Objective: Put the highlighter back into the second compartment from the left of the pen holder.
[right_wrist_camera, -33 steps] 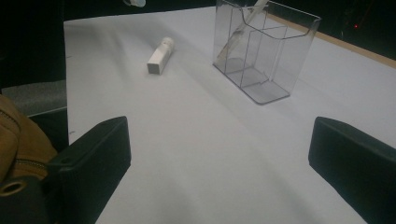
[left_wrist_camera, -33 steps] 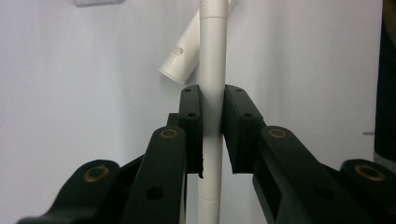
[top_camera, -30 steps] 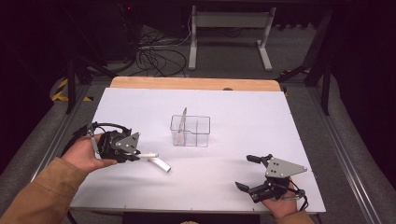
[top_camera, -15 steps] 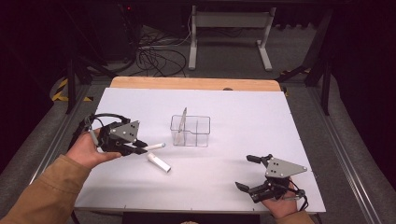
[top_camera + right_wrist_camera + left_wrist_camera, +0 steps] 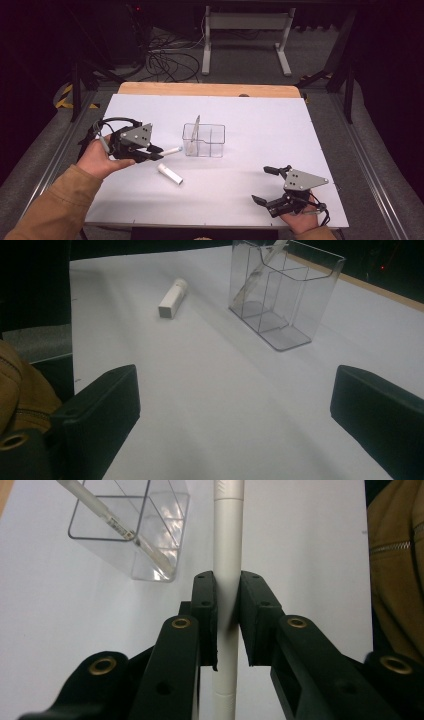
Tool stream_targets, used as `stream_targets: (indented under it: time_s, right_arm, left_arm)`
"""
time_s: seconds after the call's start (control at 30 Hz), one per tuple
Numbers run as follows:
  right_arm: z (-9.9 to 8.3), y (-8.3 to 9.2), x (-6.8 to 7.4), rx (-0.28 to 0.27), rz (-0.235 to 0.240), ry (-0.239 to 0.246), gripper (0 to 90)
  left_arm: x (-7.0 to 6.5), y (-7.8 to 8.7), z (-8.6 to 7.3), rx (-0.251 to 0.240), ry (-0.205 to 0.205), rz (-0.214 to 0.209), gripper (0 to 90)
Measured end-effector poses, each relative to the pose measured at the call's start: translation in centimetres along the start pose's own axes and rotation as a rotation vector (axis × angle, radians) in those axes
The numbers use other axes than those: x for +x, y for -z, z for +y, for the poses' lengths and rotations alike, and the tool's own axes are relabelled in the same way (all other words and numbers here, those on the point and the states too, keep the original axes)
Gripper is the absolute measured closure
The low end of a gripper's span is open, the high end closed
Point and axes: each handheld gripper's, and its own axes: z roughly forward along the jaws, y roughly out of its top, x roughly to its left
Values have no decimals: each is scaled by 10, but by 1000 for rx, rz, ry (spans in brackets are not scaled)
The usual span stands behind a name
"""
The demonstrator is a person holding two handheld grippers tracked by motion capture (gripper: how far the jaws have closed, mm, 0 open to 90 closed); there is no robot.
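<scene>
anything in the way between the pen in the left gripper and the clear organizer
Nothing visible blocks it. The left gripper is shut on the white pen, whose tip points at the clear organizer across bare table. The white tube lies nearer the person, off that line. One pen already leans inside.

Light falls from above onto the white table [image 5: 260, 125], which reads bright and even in the high view, while the floor and room from 9 through 12 to 3 o'clock sink into near-black. Shadows on the sheet are soft and faint. In the left gripper view the near black tongs are crisp, the white pen [image 5: 227, 555] slightly overexposed at 12 o'clock. The right gripper view is dimmer, greyish, with glints on the clear organizer [image 5: 295, 295] and blurred tongs at 6 o'clock.
</scene>
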Motion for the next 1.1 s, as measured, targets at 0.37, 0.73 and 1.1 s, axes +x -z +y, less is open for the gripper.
stream_targets:
  time_s: [0.37,0.73,1.1]
  right_arm:
    - [0,0,0,1,1,0,62]
    - [0,0,0,-3,0,-1,61]
    - [0,0,0,-4,0,-2,62]
  left_arm:
    - [9,2,12,-123,92,-24,786]
    - [15,-1,20,-227,150,-37,786]
    - [21,-9,30,-342,205,-47,786]
